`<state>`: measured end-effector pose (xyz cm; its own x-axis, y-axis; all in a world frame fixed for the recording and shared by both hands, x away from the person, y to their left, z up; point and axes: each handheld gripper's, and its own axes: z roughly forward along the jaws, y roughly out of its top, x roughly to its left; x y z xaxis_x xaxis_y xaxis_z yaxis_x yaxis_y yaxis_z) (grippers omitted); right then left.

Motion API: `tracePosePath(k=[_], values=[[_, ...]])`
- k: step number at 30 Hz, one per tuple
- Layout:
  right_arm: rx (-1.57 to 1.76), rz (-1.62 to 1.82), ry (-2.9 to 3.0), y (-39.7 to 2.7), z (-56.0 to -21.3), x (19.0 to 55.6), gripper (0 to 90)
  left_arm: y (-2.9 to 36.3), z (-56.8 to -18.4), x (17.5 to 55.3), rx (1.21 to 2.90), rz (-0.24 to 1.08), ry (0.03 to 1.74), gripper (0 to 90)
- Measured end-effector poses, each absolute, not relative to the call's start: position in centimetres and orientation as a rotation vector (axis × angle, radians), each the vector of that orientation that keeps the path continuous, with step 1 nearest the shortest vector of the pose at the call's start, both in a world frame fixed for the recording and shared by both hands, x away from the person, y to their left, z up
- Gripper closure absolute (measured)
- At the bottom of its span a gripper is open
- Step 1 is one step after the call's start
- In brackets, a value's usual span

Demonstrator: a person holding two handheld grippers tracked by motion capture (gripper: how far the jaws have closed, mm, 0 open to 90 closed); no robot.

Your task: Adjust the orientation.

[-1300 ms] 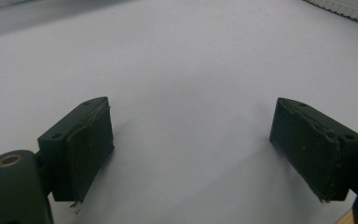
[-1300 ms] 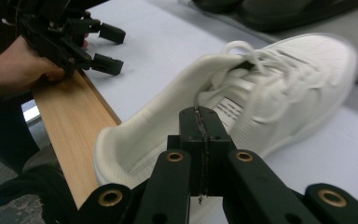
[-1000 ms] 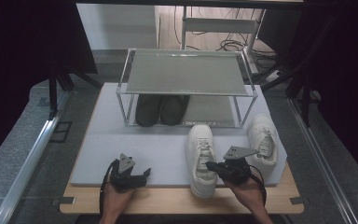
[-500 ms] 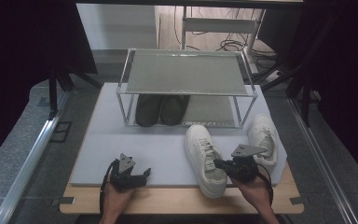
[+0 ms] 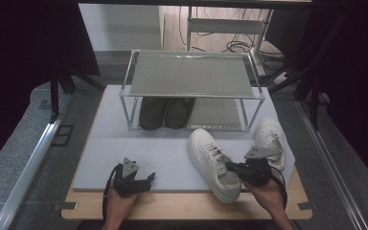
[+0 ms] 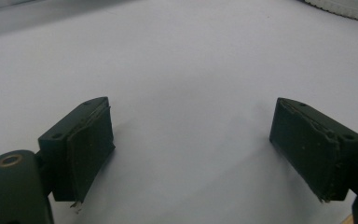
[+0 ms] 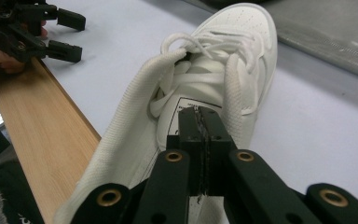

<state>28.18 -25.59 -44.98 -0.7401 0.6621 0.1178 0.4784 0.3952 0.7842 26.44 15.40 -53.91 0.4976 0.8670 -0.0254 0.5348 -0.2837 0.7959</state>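
1. Pale grey matting [image 5: 139, 153] covers my wooden table [image 5: 182, 207], with a wire shoe rack [image 5: 190, 86] at the far side sheltering a dark pair of shoes [image 5: 166, 112].
2. I am working the near white sneaker [image 5: 214, 163]; it lies on the mat right of centre, toe toward the rack, heel hanging over the near edge.
3. My right gripper [image 5: 234, 168] sits at its right side, and I judge the jaws clamped on the collar by the heel [image 7: 200, 140].
4. Its mate, the second white sneaker [image 5: 271, 141], rests just right.
5. My left gripper [image 5: 146, 179] rests on the mat near left, well apart, jaws spread wide, holding nothing.
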Motion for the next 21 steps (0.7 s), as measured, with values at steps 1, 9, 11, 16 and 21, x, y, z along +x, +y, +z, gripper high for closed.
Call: tracePosePath(k=[1, 9, 11, 16, 21], values=[[1.011, 1.267, 2.436, -25.7, -44.7, 28.1, 87.8, 15.4, -53.9, 26.4, 1.963, 0.541, 1.153, 13.1], [1.045, 1.229, 2.401, -26.9, -42.9, 28.3, 78.9, 15.4, -53.9, 26.5, 1.962, 0.541, 1.155, 13.1], [1.061, 1.229, 2.405, -27.0, -42.9, 28.5, 75.7, 15.4, -53.9, 26.5, 1.963, 0.541, 1.154, 13.1], [1.086, 1.225, 2.436, -26.6, -43.4, 29.2, 65.4, 15.4, -53.9, 26.5, 1.958, 0.541, 1.157, 13.1], [1.108, 1.215, 2.481, -26.1, -43.9, 30.0, 58.5, 15.4, -53.9, 26.5, 1.957, 0.540, 1.157, 13.2]])
